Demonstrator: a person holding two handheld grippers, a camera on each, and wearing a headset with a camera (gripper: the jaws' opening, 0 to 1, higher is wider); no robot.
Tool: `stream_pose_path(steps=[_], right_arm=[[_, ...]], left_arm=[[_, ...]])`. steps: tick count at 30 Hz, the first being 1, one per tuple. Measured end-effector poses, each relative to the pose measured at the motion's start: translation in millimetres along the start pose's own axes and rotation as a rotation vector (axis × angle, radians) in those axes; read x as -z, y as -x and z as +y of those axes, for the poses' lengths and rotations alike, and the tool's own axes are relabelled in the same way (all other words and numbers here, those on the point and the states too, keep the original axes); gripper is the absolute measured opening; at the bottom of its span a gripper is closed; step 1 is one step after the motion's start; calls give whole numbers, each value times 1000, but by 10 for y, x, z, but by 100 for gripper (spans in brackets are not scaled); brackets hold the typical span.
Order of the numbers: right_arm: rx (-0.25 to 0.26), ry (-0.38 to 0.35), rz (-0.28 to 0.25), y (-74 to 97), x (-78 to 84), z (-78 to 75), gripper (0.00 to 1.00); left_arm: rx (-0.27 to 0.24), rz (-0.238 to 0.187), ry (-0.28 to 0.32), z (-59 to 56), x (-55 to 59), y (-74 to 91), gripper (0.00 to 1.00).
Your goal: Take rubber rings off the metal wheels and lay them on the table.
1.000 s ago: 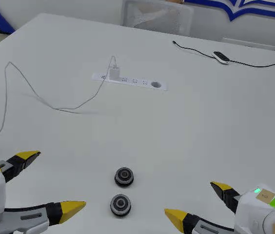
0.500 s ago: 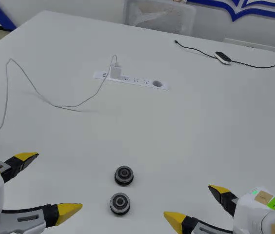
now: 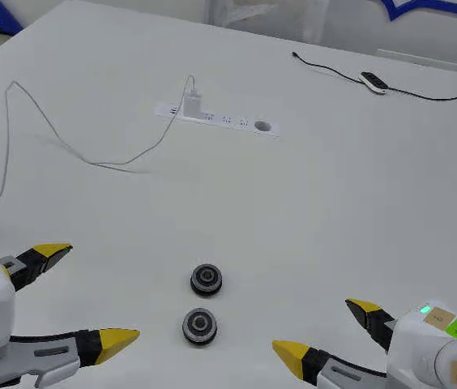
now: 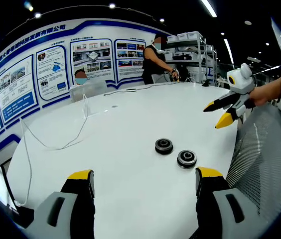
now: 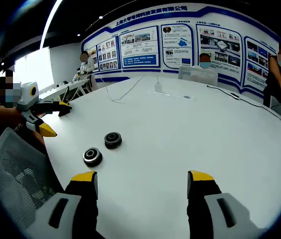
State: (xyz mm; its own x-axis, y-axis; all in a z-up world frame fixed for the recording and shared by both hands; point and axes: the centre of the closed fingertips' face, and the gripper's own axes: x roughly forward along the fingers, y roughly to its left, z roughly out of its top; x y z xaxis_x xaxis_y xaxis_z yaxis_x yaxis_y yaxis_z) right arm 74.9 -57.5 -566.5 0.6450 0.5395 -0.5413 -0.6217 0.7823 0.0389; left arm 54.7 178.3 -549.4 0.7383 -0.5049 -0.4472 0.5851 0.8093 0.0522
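Vs 0.5 s ago: head cam is tilting a bit, so the whole pic is shifting. The two wheels are lying just as before, mid-front of the white table (image 3: 334, 203): far wheel (image 3: 206, 279) and near wheel (image 3: 200, 326), just beside each other but apart. Both are flat on their sides, round, w/ a dark rubber ring (image 3: 194, 281) round the outside and a greyish metal hub.

L gripper (image 3: 88, 295) is hovering left of the wheels, about where it was, jaws wide apart, holding nothing. R gripper (image 3: 326, 328) is hovering right of them, jaws also spread, holding nothing. Tips are yellow and pointed, bodies white plastic.

Table top is smooth and matte. Further back, a white power strip (image 3: 216, 119) w/ a thin white cable (image 3: 66, 146) looping left.
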Motion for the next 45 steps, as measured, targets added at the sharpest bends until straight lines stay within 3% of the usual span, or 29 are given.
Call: stream_pose_path(steps=[16,27,34,38,45], right_arm=[[2,-44,15,-39,81,-52,70],[-13,-83,8,-59,94,-18,69],[-20,-91,11,-69,110,-7,68],[-24,-104,6,-73,113,1,68],[-39,-103,7,-61,120,32,66]], left_arm=[[58,9,-37,-83,-60,-199,71],[145,19,-100,-358,-140,-403,60],[225,45,-122,-581,-93,-528,51],[255,52,-125,-654,-77,-579,42],[286,65,-135,-744,-71,-682,40]])
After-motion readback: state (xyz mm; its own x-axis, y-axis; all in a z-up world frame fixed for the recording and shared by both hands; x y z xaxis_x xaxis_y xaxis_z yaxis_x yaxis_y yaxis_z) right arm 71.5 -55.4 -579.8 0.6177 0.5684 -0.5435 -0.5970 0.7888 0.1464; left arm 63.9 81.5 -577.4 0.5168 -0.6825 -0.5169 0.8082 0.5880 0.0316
